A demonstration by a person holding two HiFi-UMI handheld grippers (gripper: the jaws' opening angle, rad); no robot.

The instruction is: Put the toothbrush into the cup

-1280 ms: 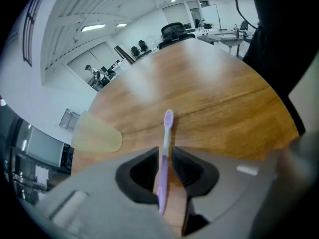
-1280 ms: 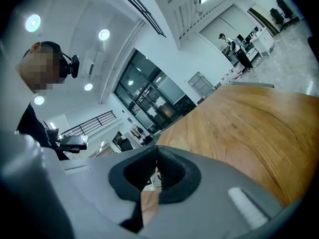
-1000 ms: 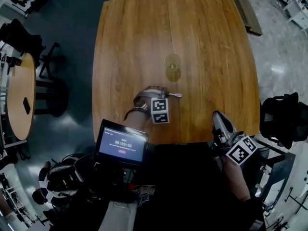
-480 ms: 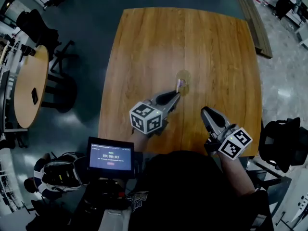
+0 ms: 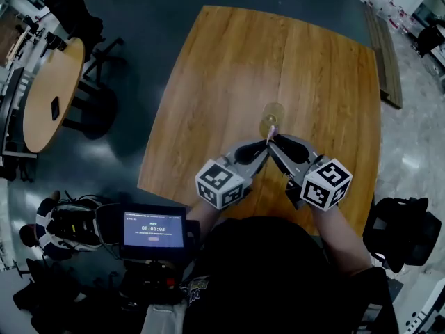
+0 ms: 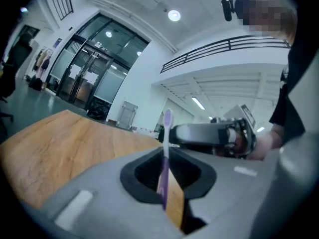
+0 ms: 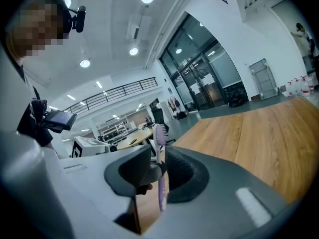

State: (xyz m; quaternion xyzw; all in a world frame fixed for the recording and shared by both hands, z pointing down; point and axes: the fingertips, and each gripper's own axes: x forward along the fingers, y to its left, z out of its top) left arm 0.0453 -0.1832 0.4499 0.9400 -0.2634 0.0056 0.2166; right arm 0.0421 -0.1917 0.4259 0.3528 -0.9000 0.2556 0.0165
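A clear glass cup stands upright on the wooden table. My left gripper is raised just in front of it, shut on the lower handle of a purple toothbrush. The toothbrush stands upright with its head up. My right gripper has its tips against the left one's from the right. In the right gripper view the toothbrush stands between the fingers of the right gripper, with a gap beside it. The cup is hidden in both gripper views.
A round side table with a dark phone stands at the left, with chairs around it. A tablet with a timer sits below my left arm. A black chair is at the lower right.
The left gripper lifted the toothbrush off the table and rolled, so it now stands upright. The right gripper swung in from the table's near right edge to meet it.
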